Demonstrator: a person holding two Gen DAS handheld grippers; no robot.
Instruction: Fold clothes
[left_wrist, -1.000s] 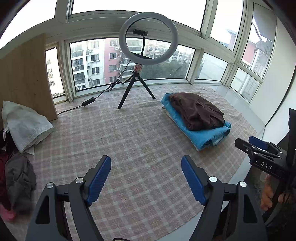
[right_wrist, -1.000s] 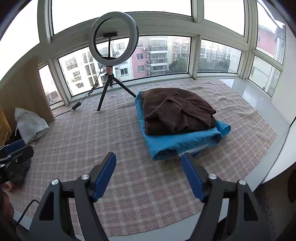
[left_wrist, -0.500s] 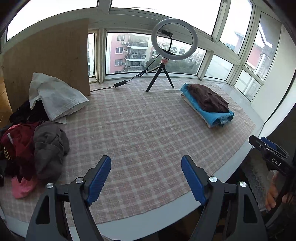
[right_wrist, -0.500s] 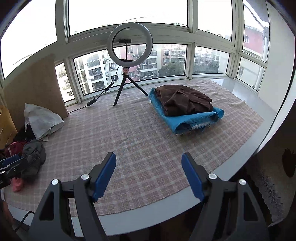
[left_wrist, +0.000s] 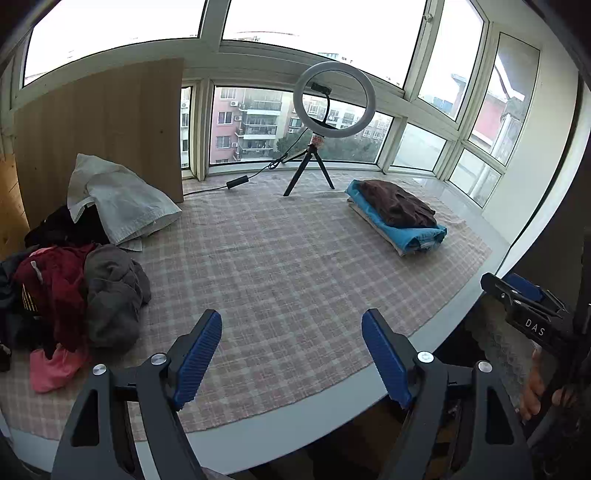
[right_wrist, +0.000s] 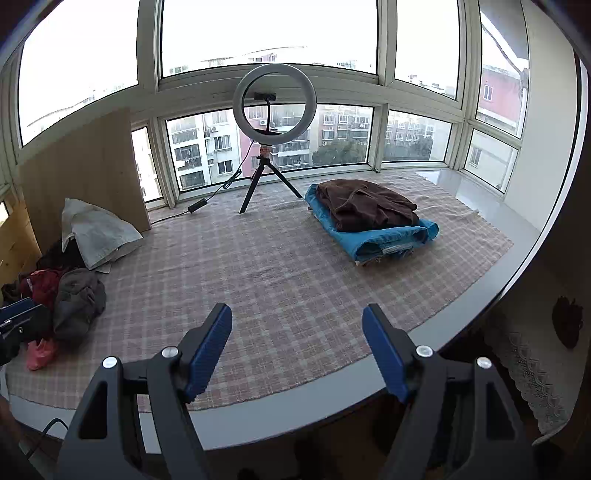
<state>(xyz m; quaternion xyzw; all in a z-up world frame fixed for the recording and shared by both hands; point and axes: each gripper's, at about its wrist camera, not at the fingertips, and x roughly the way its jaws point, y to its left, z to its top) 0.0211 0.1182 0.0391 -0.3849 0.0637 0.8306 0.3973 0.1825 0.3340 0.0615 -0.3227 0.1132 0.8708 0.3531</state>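
Both grippers hang at the near edge of the tabletop (left_wrist: 295, 266), empty-handed. The left gripper (left_wrist: 291, 350) has its jaws wide apart, nothing between them; the right gripper (right_wrist: 297, 350) is the same. The unfolded pile (left_wrist: 77, 291) sits heaped at the left end, grey and red garments on top, well off to the left of both sets of jaws, with no clear long axis. The left gripper is clearly nearer. The folded stack (right_wrist: 369, 221) lies far right, so I'd judge the next reach goes left.
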